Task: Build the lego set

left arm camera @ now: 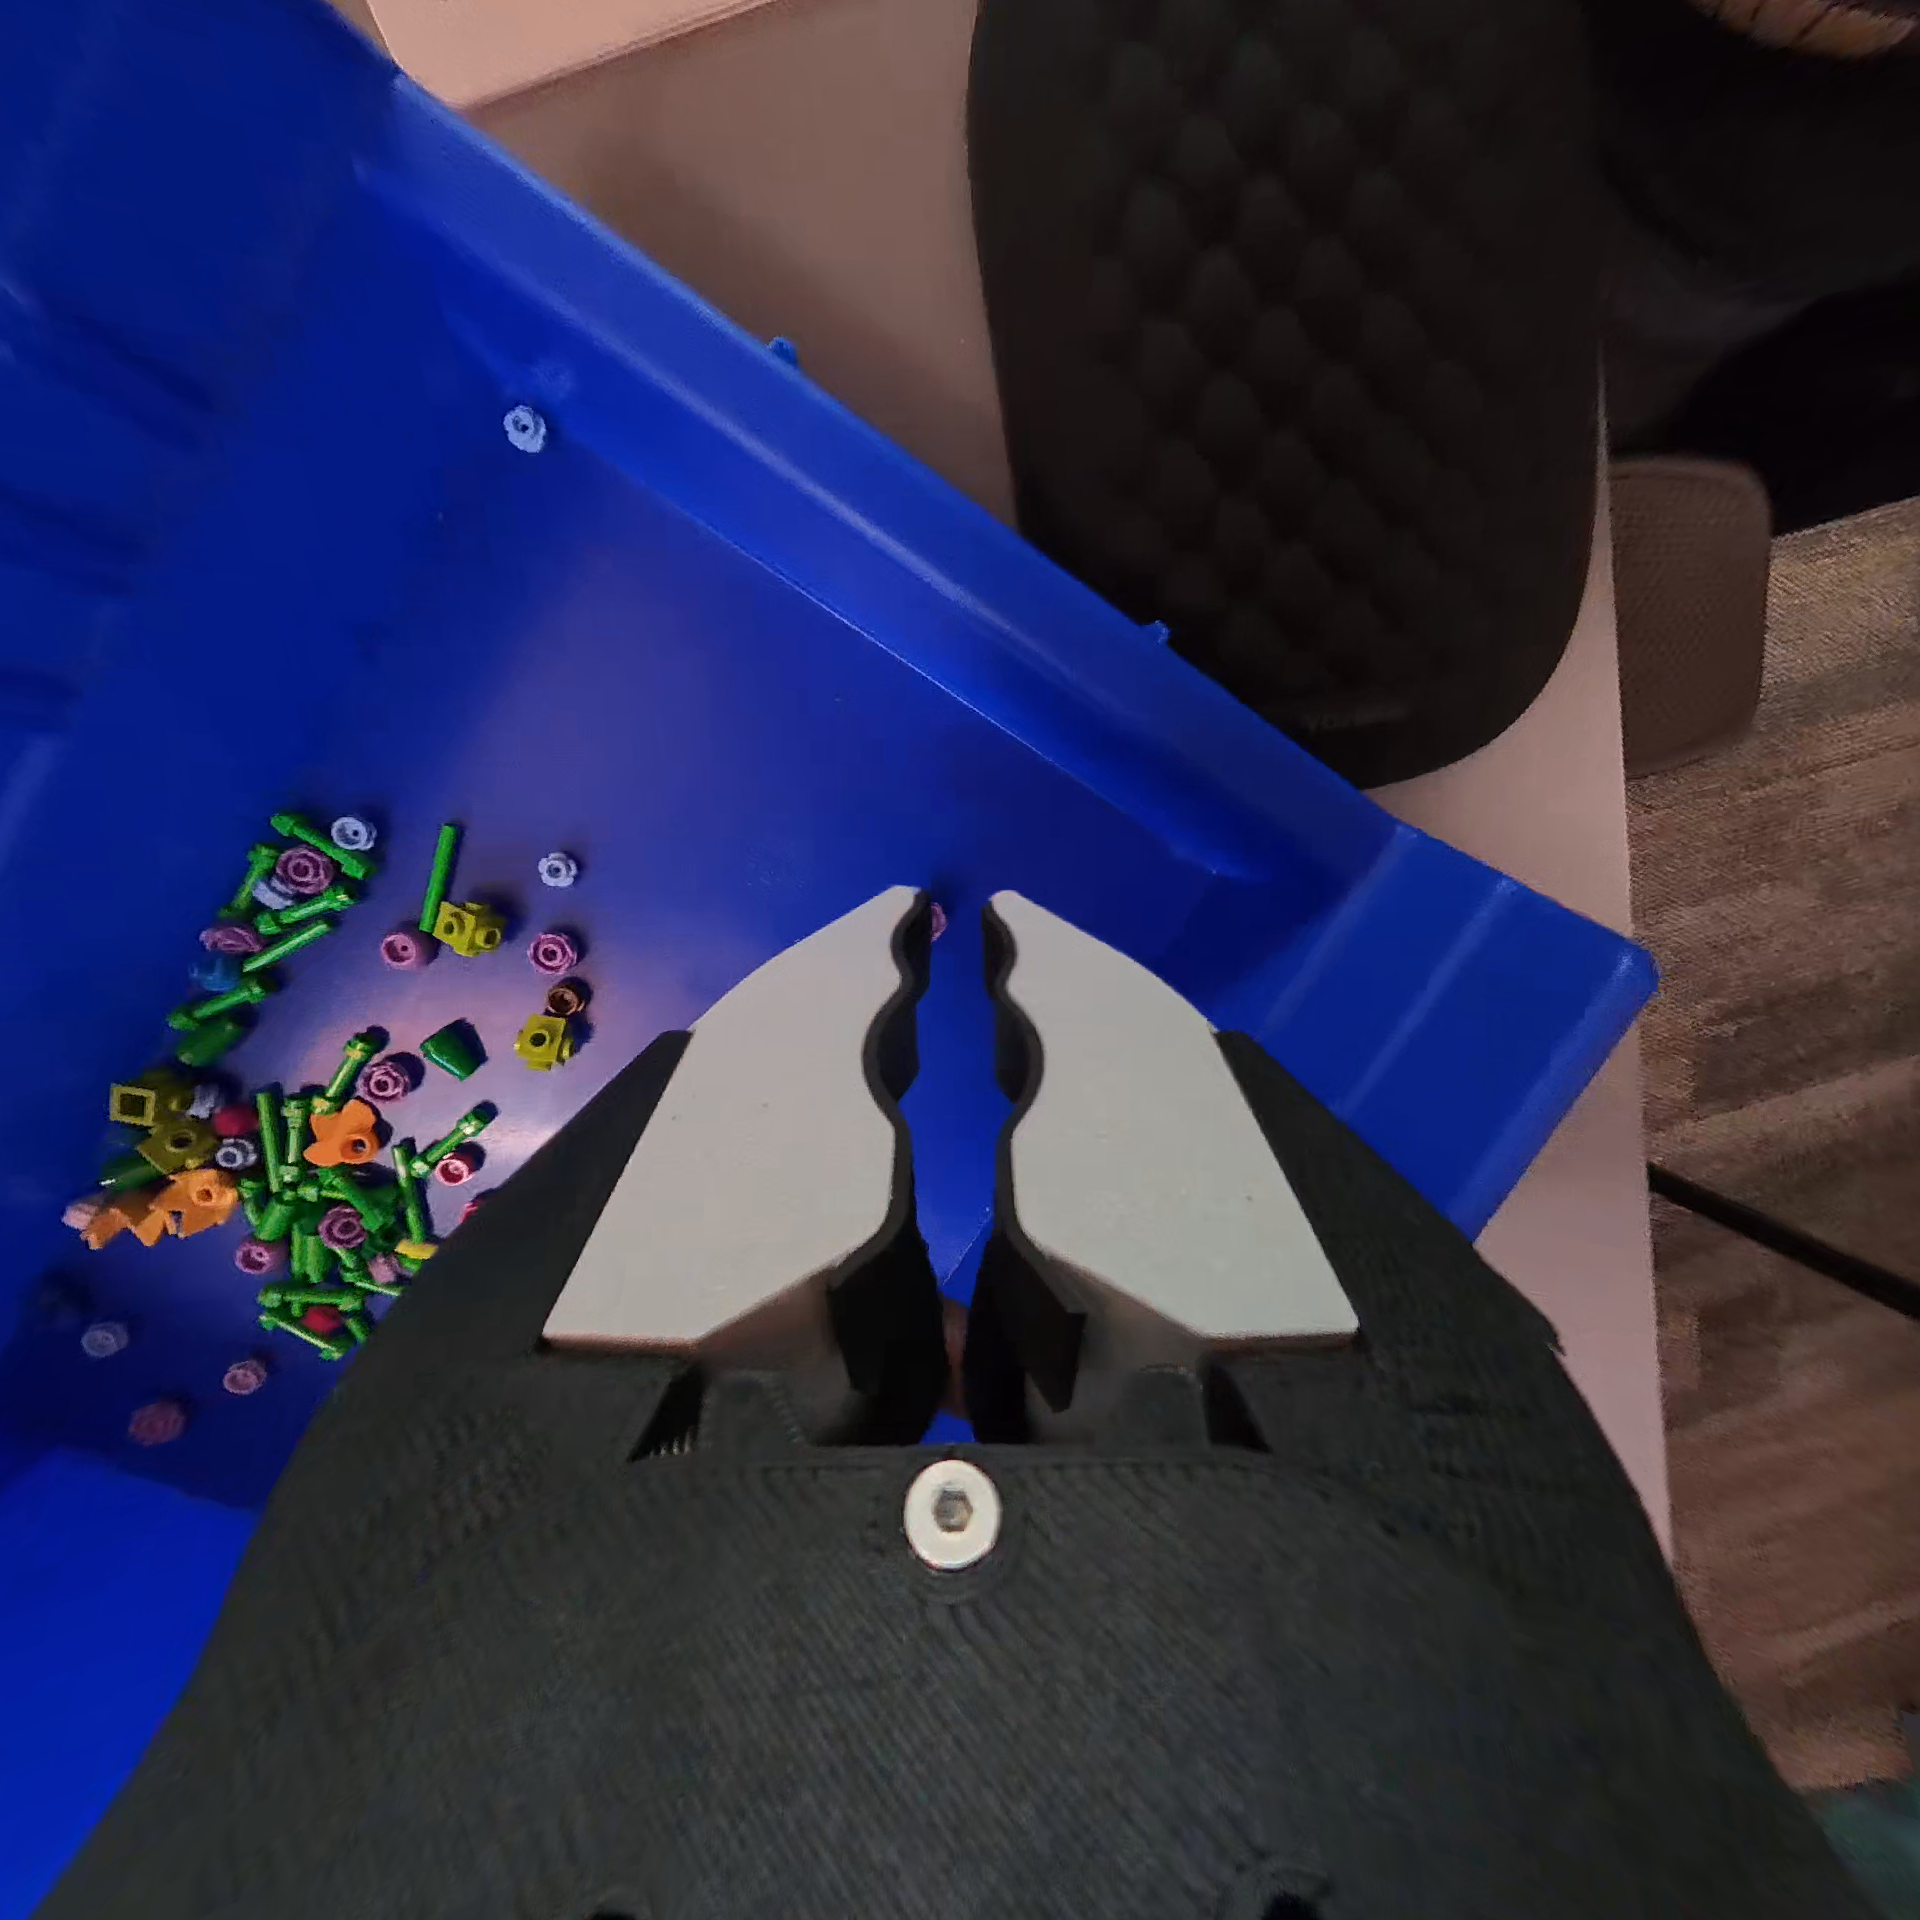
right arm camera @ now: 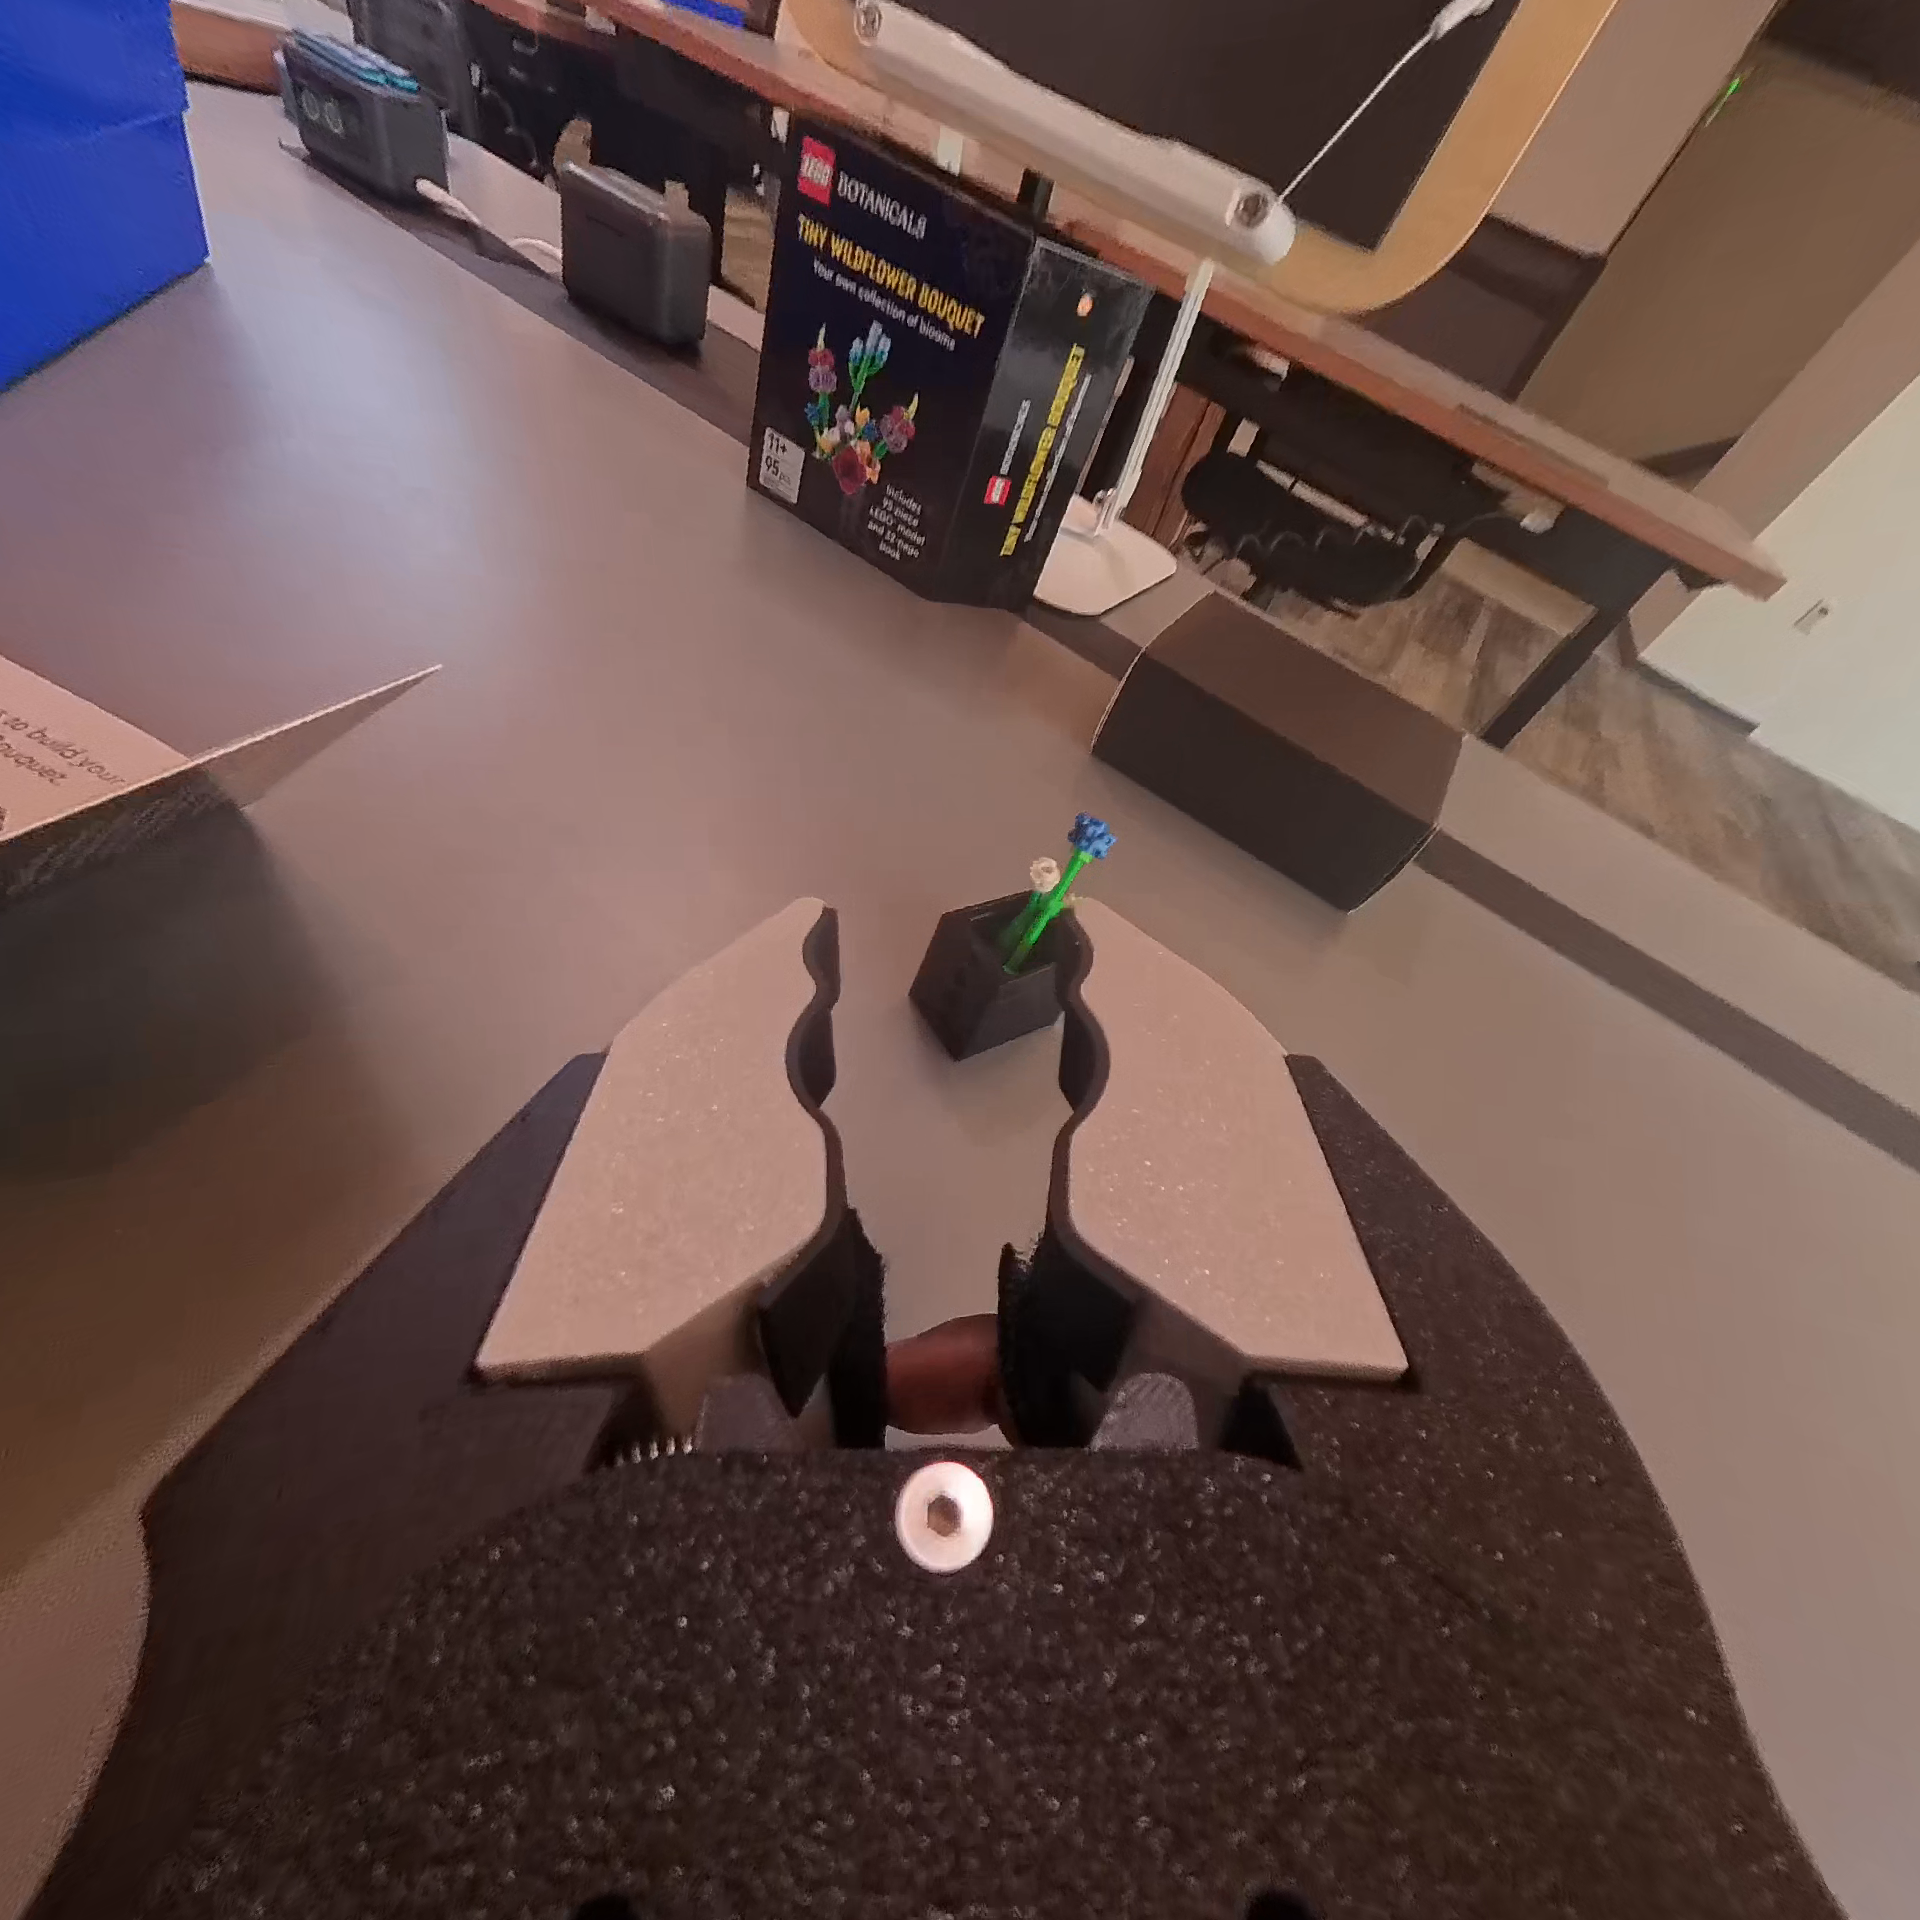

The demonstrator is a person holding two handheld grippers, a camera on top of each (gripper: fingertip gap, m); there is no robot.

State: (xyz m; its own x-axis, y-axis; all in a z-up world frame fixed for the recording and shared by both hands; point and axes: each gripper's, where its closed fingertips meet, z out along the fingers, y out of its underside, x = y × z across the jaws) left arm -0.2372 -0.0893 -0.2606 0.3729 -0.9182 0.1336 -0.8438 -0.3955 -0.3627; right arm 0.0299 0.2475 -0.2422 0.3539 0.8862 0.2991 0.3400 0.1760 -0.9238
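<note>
Your left hand-held gripper (left arm camera: 956,914), nearly closed and empty, hovers over the blue bin (left arm camera: 727,623); your right hand-held gripper (right arm camera: 951,935) gapes empty near the black vase (right arm camera: 987,997).

The left wrist view looks steeply down, close over the blue bin (left arm camera: 727,675), toward its near corner. The right wrist view looks low and level across the grey table (right arm camera: 520,582), away from the blue bin (right arm camera: 83,177), which is the only thing the two views share.
</note>
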